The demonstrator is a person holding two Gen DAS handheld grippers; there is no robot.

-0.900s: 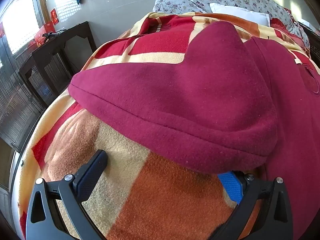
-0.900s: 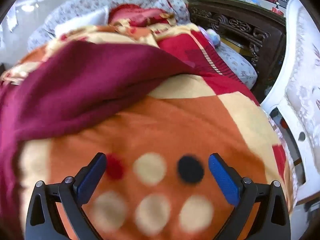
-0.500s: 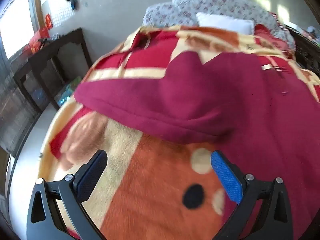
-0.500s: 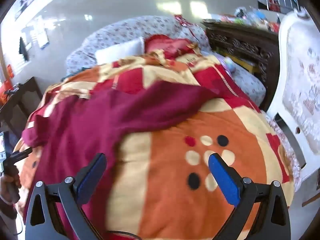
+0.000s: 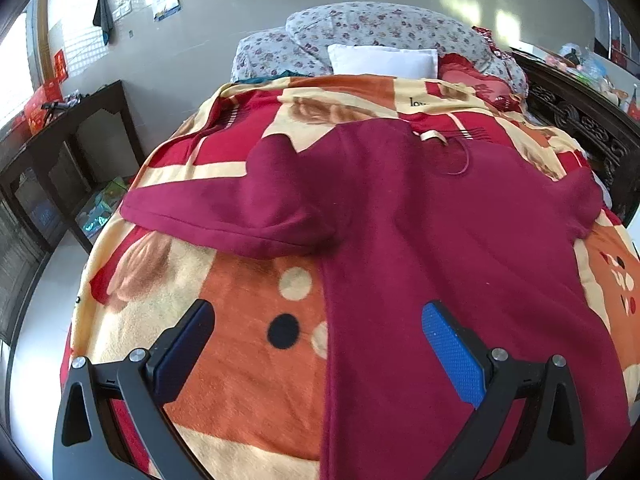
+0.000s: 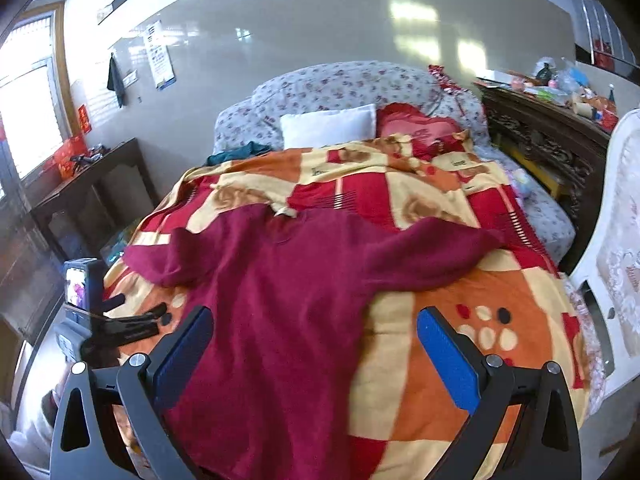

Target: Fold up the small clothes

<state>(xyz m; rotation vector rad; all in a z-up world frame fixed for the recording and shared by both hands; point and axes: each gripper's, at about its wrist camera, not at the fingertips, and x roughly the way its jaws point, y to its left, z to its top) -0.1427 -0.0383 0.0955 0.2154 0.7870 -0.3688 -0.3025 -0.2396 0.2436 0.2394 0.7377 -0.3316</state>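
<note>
A dark red long-sleeved sweater (image 5: 440,248) lies spread flat on a patterned orange, red and cream blanket (image 5: 240,360), collar away from me and both sleeves out to the sides. It also shows in the right wrist view (image 6: 288,300). My left gripper (image 5: 318,348) is open and empty, raised above the sweater's left side near its lower body. My right gripper (image 6: 314,352) is open and empty, raised above the sweater's lower right part. The left gripper (image 6: 132,320) shows at the left edge of the right wrist view.
A white pillow (image 6: 326,126) and a floral quilt (image 6: 340,88) lie at the bed's head. A dark wooden side table (image 5: 68,140) stands left of the bed. A carved dark headboard (image 6: 548,140) and a white chair (image 6: 616,240) stand on the right.
Both grippers have pulled back and up from the sweater's sleeves, so the whole spread sweater is now in view. Both stay open.
</note>
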